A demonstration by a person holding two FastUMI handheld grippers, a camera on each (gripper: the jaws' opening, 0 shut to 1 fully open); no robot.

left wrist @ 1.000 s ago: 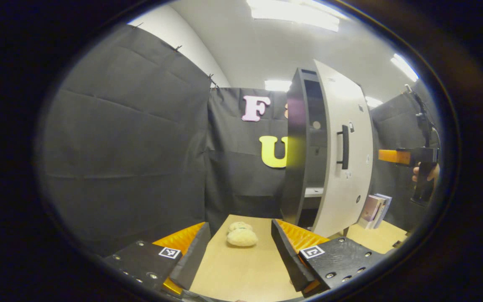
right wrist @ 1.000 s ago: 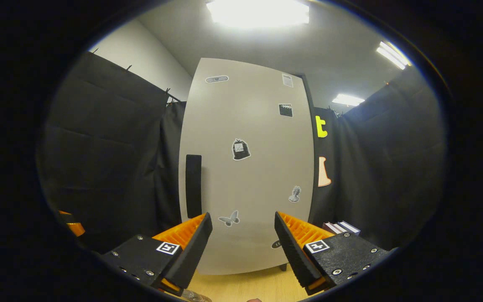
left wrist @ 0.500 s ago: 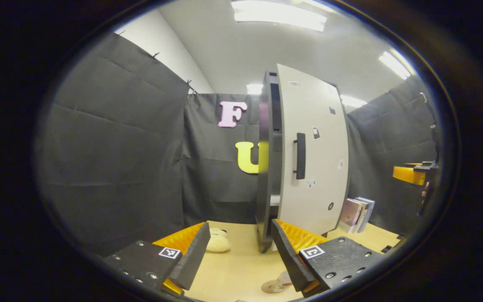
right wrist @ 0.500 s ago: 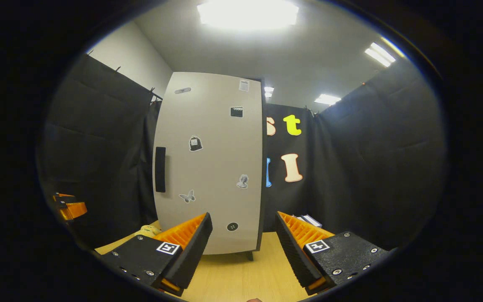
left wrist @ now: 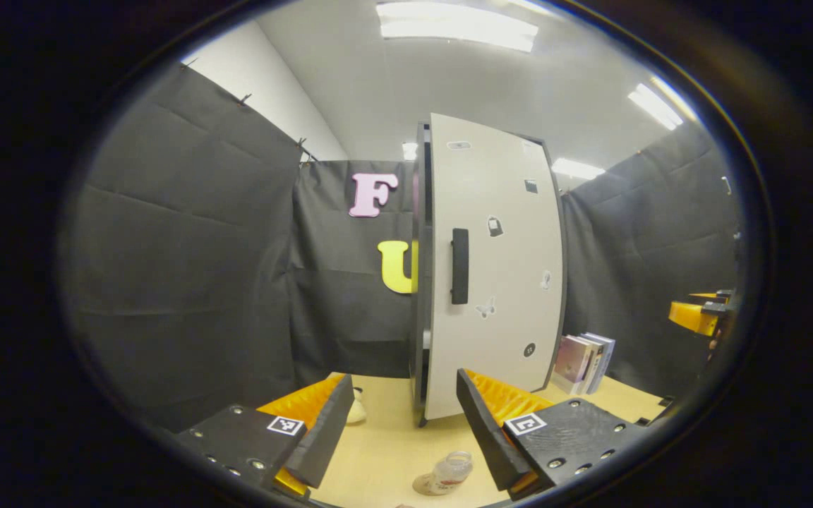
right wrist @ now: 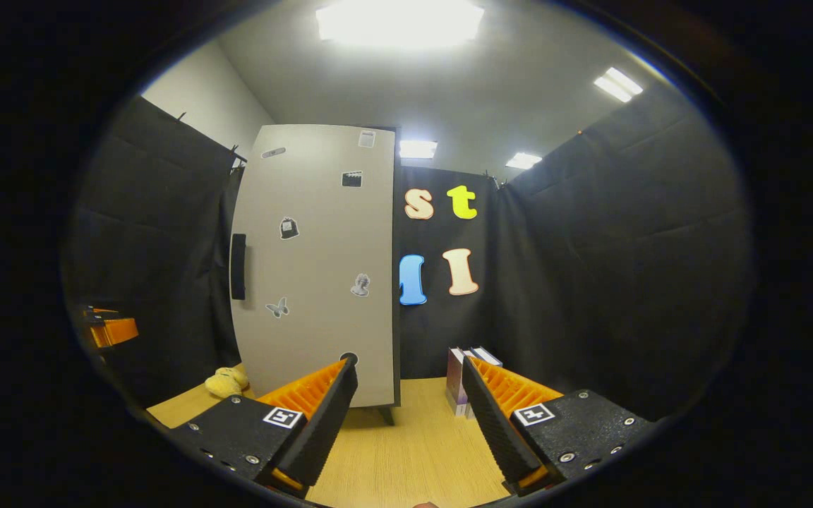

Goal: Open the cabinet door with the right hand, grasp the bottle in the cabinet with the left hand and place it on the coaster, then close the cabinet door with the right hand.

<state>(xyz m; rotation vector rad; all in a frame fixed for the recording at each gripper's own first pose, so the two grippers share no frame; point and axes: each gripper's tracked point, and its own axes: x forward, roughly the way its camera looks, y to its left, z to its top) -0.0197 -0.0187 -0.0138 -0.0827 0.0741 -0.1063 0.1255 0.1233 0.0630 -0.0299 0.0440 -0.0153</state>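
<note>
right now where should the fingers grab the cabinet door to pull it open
Take the black vertical handle near the cabinet door's left edge, hinges seemingly right. Come straight at the front, fingers either side of the upright bar, since it stands proud of the flat panel.

I'm seeing the tall pale-grey cabinet door [left wrist: 498, 261] with black bar handle [left wrist: 459, 266] sitting shut; the clear plastic bottle [left wrist: 447, 473] is standing tilted on the tan coaster [left wrist: 423, 485], on the wooden tabletop.
</note>
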